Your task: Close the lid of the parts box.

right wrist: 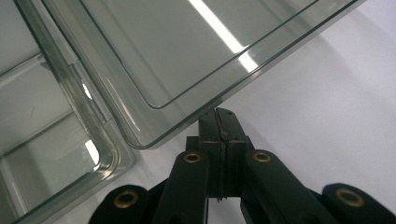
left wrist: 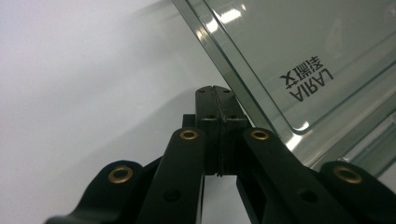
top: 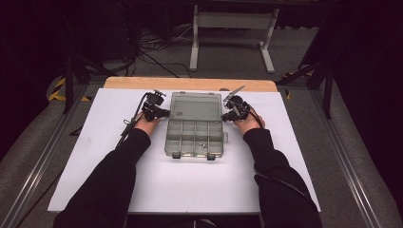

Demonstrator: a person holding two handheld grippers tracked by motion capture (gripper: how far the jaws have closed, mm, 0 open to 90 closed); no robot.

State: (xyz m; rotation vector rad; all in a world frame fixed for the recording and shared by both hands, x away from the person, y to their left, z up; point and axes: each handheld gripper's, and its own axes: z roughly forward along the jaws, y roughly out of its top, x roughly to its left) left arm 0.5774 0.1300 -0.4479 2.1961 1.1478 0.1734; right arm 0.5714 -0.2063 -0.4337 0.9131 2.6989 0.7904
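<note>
A clear plastic compartment box (top: 169,142) lies open in the middle of the white table top (top: 114,142). Its lid (top: 196,105) is folded back on the far side. My left gripper (top: 166,113) rests at the lid's left edge, jaws shut with nothing between them. In the left gripper view the shut left gripper (left wrist: 215,89) sits just beside the lid (left wrist: 299,51), which bears printed lettering. My right gripper (top: 224,115) is at the lid's right edge, also shut and empty. In the right gripper view the right gripper (right wrist: 218,112) meets the rim of the lid (right wrist: 187,60), beside the box's tray (right wrist: 46,140).
A few small parts (top: 203,145) lie in one front compartment. Two dark latches (top: 210,156) sit on the box's near wall. A wooden strip (top: 190,83) borders the far table edge. Beyond it stand a white frame (top: 233,28) and floor cables (top: 152,47).
</note>
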